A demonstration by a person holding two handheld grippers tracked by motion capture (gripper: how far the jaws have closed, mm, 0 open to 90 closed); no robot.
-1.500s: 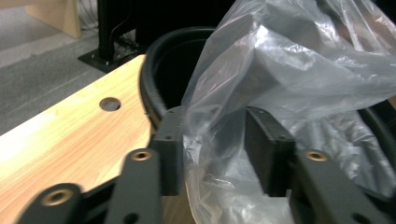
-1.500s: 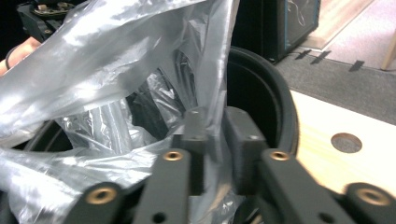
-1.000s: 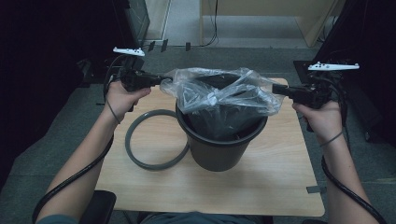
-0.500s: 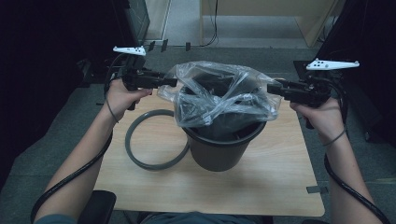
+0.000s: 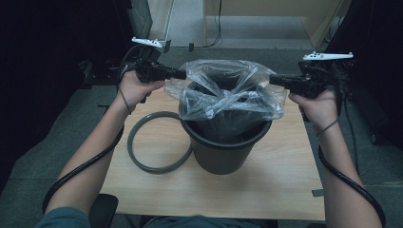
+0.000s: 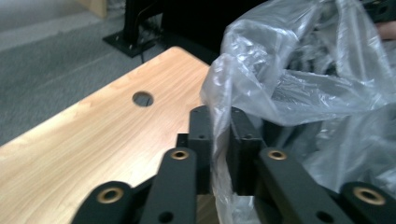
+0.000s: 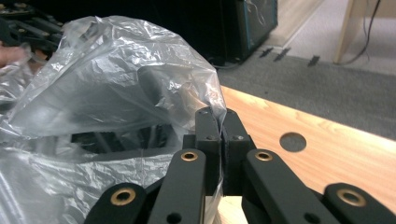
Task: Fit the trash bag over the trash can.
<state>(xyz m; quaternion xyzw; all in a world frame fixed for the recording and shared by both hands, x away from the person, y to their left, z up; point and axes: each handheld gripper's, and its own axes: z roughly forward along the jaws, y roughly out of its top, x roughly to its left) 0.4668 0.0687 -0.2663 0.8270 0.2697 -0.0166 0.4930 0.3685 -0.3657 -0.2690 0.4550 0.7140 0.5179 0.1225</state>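
Now bag (image 5: 228, 92) higher, wider than before.

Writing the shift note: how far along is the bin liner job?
Done: the clear plastic bag already hangs into the dark bin. In hand: the left gripper and right gripper each pinch an edge of the bag, stretching its mouth open above the rim; both jaws have just closed on the film. Left: fold the edge over the rim, probably then fit the grey ring lying on the table.
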